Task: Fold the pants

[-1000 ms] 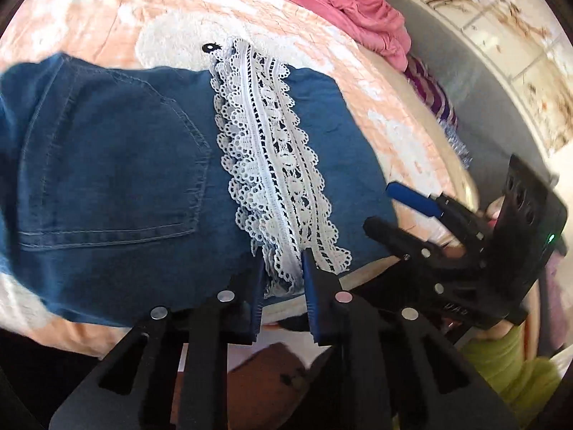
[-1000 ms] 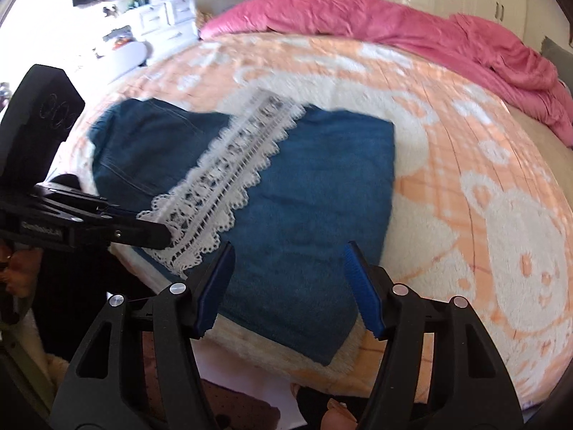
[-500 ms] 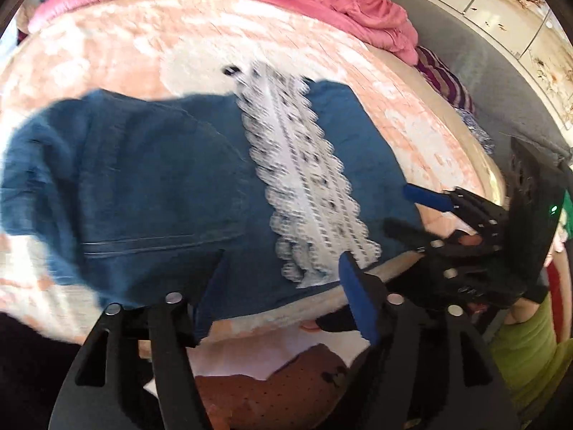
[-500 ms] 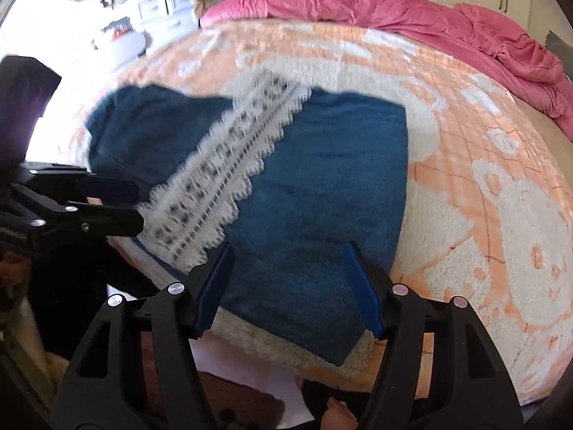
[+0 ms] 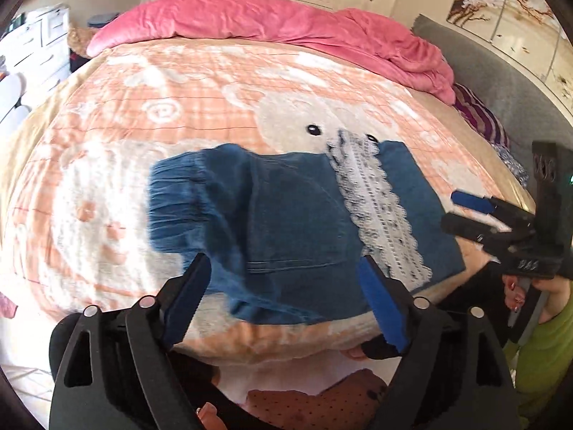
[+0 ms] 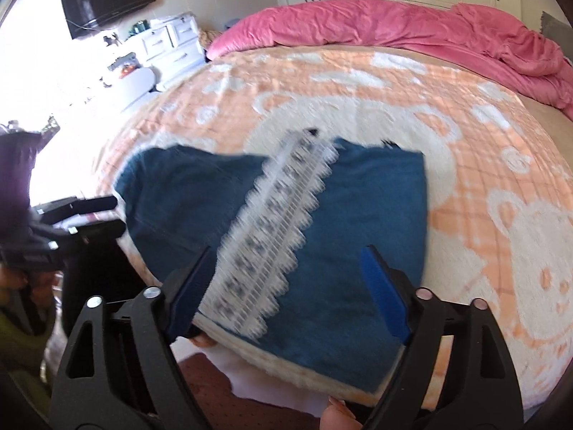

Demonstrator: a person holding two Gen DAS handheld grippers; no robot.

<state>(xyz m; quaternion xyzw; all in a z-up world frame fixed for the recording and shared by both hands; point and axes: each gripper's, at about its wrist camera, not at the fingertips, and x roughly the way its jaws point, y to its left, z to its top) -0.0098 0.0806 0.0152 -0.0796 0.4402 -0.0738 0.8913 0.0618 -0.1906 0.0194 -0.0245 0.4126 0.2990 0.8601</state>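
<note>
- Since a second ago my left claw (image 5: 283,297) has let go of the lace trim (image 5: 379,208) it was pinching and pulled back from the bed; its blue pads now stand wide apart with nothing between them.
- My right claw (image 6: 286,292) has also drawn away a little, and it is spread just as wide, empty.
- The pants (image 5: 286,229) lie folded into a compact denim block near the front edge of the bed (image 5: 179,107), on the peach bear-print blanket, with the gathered waistband end bunched toward my left side.
- The lace trim crosses the block as a pale band running from the near edge toward the pink duvet (image 5: 286,25) at the head of the bed.
- The relation that matters next: the block's long axis runs left to right across the bed edge, directly ahead of both claws, and neither is touching it.
- In the left view the pocket half sits between my left pads' line of sight; in the right view the plain denim panel (image 6: 358,215) beyond the lace sits ahead of the right claw.
- I judge each claw about equally near its own end, so a further fold, if wanted, would start from the short ends.
- The fold looks close to finished; the rumpled left end may need smoothing.
</note>
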